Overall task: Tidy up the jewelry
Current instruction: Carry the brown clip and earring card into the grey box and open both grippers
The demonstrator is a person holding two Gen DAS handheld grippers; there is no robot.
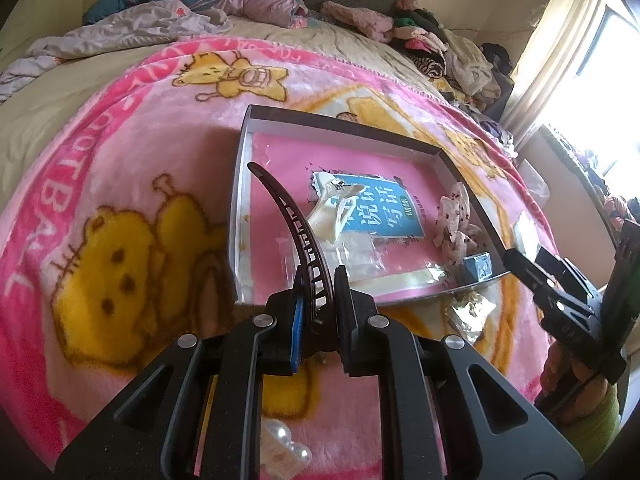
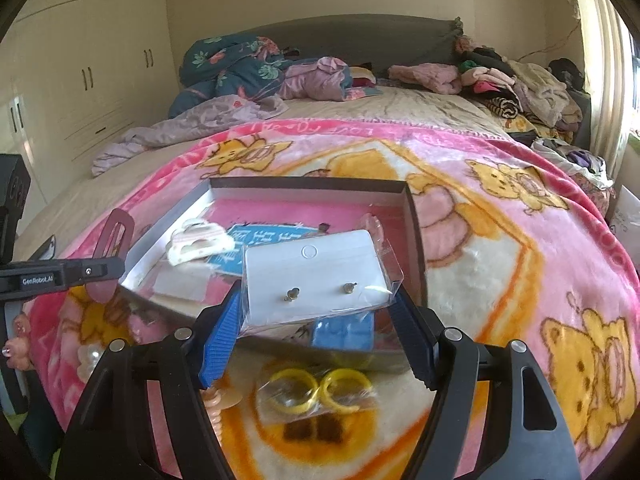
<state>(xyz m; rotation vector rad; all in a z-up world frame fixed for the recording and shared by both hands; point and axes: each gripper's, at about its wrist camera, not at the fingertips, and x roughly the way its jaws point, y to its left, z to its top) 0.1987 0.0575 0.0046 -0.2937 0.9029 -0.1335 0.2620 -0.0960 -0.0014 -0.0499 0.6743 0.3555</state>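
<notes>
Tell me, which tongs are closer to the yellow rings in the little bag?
Right. The right tongs, holding an earring card, hang just above the yellow rings. The left tongs, shut on a dark hair comb, are off to the side.

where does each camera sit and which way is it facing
Left wrist: rides the left gripper, angled down the bed at the shallow cardboard tray; the gripper is shut on a dark brown curved hair comb, with the right gripper at the right edge.
Right wrist: rides the right gripper, facing the headboard; it holds a white earring card in a clear sleeve.
Shared: the tray and the pink cartoon-bear blanket.
</notes>
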